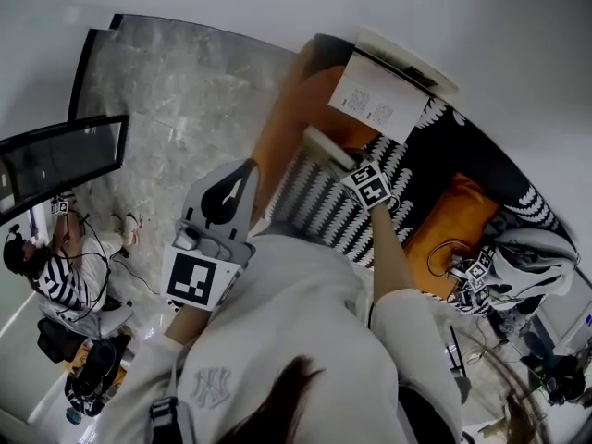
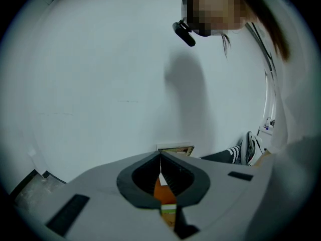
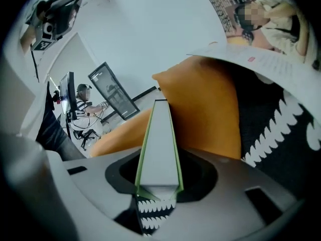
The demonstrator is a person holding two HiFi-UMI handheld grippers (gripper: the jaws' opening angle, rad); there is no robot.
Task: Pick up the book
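Note:
A book (image 3: 159,139) with green covers and a grey-white page edge stands on edge between the jaws of my right gripper (image 3: 159,172), which is shut on it. In the head view this book (image 1: 322,146) shows pale at the tip of the right gripper (image 1: 340,163), above a black-and-white patterned blanket (image 1: 324,206) and next to an orange cushion (image 1: 287,128). My left gripper (image 1: 246,172) hangs off to the left over the floor. In its own view the left gripper (image 2: 160,157) has its jaws together with nothing held.
An open magazine (image 1: 375,100) lies behind the book on the cushions, and the open magazine (image 3: 261,29) also shows at top right. A second orange cushion (image 1: 453,215) sits to the right. A person (image 1: 55,266) sits by a monitor (image 1: 65,160) at left. Bags (image 1: 527,266) lie at right.

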